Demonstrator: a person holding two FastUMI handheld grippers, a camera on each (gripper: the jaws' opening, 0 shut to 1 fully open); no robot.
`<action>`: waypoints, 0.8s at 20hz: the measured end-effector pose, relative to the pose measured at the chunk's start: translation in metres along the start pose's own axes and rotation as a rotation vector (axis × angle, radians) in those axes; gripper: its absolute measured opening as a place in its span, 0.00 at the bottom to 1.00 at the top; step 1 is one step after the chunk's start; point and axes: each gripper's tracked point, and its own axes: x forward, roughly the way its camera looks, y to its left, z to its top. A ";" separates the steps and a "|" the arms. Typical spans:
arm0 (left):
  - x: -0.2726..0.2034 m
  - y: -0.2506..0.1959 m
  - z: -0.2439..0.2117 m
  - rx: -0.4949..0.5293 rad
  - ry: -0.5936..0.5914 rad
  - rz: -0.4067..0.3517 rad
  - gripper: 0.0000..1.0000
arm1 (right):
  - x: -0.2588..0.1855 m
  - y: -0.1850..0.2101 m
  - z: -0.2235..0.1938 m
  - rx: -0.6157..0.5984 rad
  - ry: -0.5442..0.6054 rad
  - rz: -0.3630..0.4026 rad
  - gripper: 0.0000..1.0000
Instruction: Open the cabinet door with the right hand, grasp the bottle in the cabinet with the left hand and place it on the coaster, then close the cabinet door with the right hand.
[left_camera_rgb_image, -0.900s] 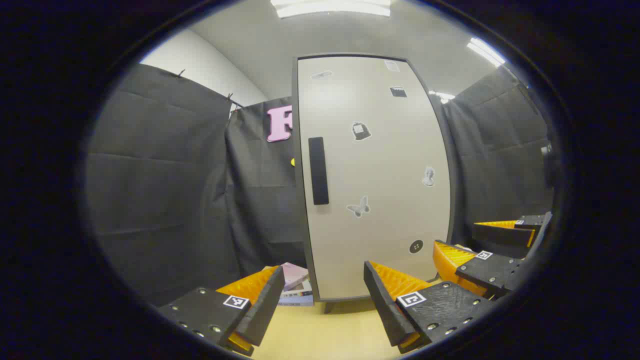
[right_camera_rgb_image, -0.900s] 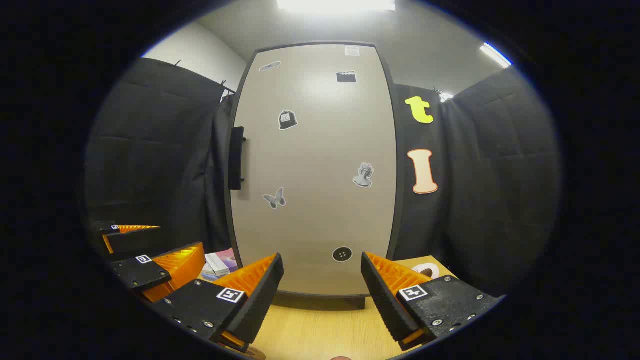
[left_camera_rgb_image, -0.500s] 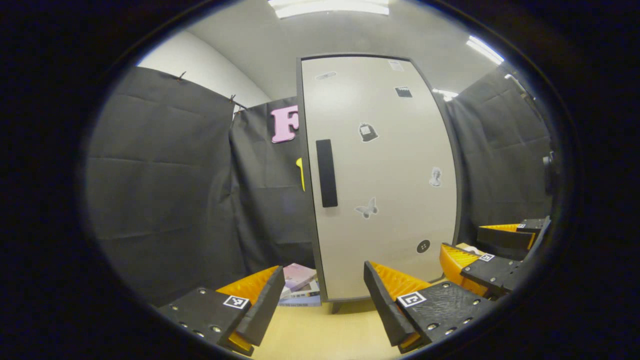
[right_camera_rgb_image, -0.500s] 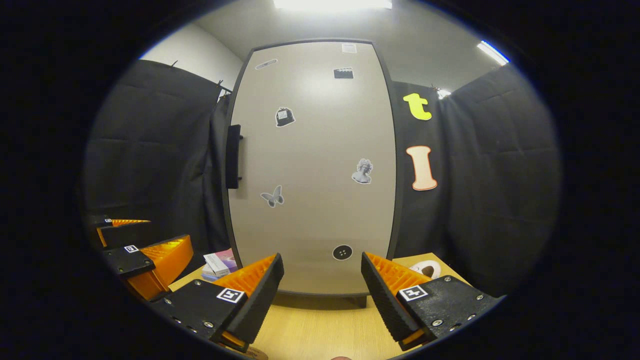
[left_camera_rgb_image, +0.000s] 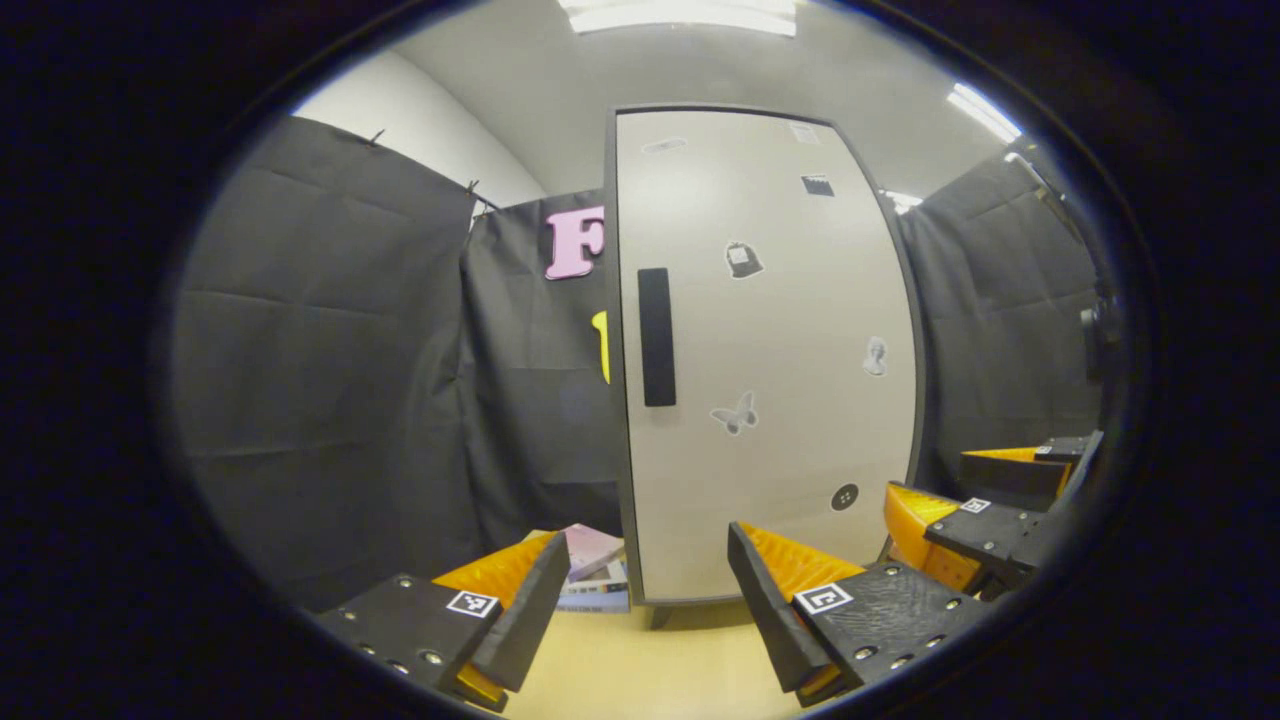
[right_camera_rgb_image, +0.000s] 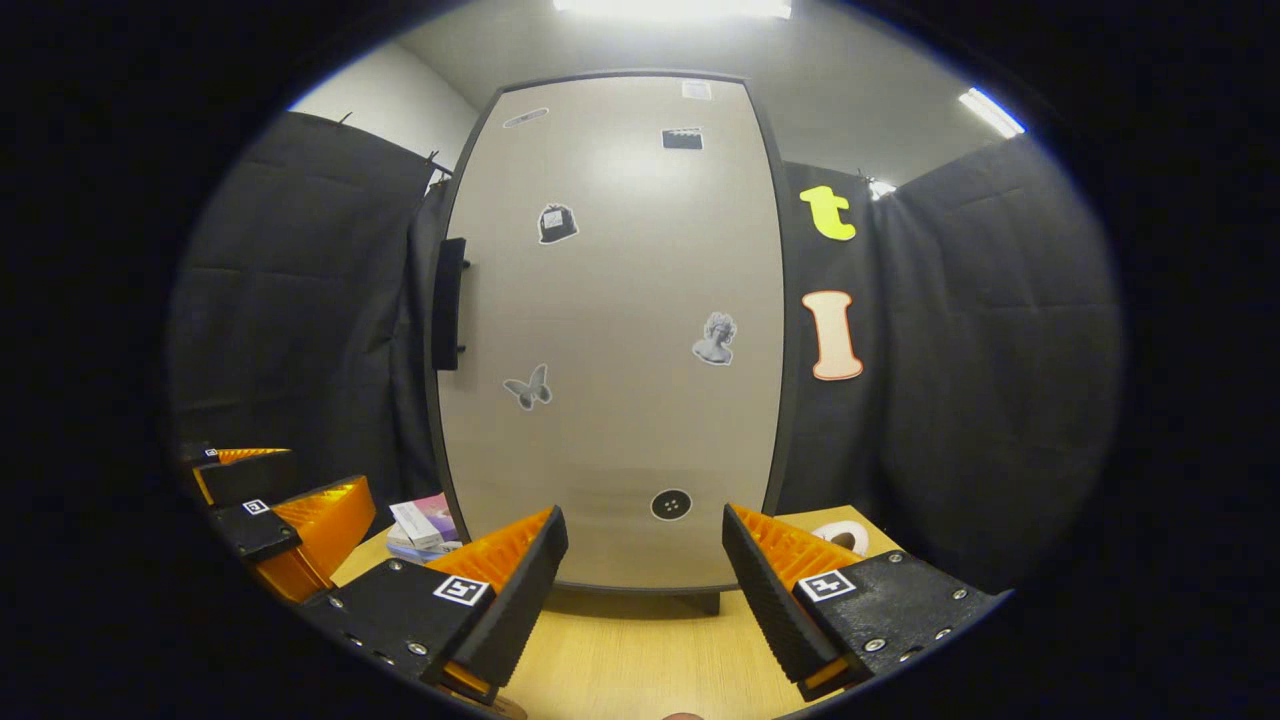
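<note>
The grey cabinet door (right_camera_rgb_image: 610, 330) stands shut, so whatever is inside the cabinet is hidden. Its black vertical handle (left_camera_rgb_image: 656, 337) sits on the door's left edge, and in the right gripper view the handle (right_camera_rgb_image: 448, 303) is seen edge-on. My right gripper (right_camera_rgb_image: 640, 590) is open and empty, held low in front of the door's bottom, apart from it. My left gripper (left_camera_rgb_image: 645, 600) is also open and empty, facing the door's lower left part. Each view shows the other gripper off to the side: the right gripper (left_camera_rgb_image: 960, 520) and the left gripper (right_camera_rgb_image: 280, 510).
The cabinet stands on a light wooden table (right_camera_rgb_image: 640, 660). A small stack of books (left_camera_rgb_image: 595, 570) lies left of the cabinet's foot. A white round object (right_camera_rgb_image: 840, 535) lies on the table to the cabinet's right. Black cloth walls close in all around.
Both grippers have drifted slightly: the door slid right in the left gripper view and left in the right gripper view. Both stay open and the door stays shut.
</note>
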 end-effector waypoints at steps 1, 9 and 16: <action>0.002 -0.001 0.001 0.006 -0.001 -0.005 0.91 | -0.002 -0.001 0.002 -0.001 -0.010 -0.002 0.96; 0.021 -0.017 0.012 0.009 -0.026 -0.040 0.91 | -0.006 -0.005 0.005 0.036 0.024 -0.027 0.94; 0.028 -0.020 0.021 -0.001 -0.036 -0.064 0.91 | -0.011 0.004 0.018 0.060 -0.015 0.009 0.96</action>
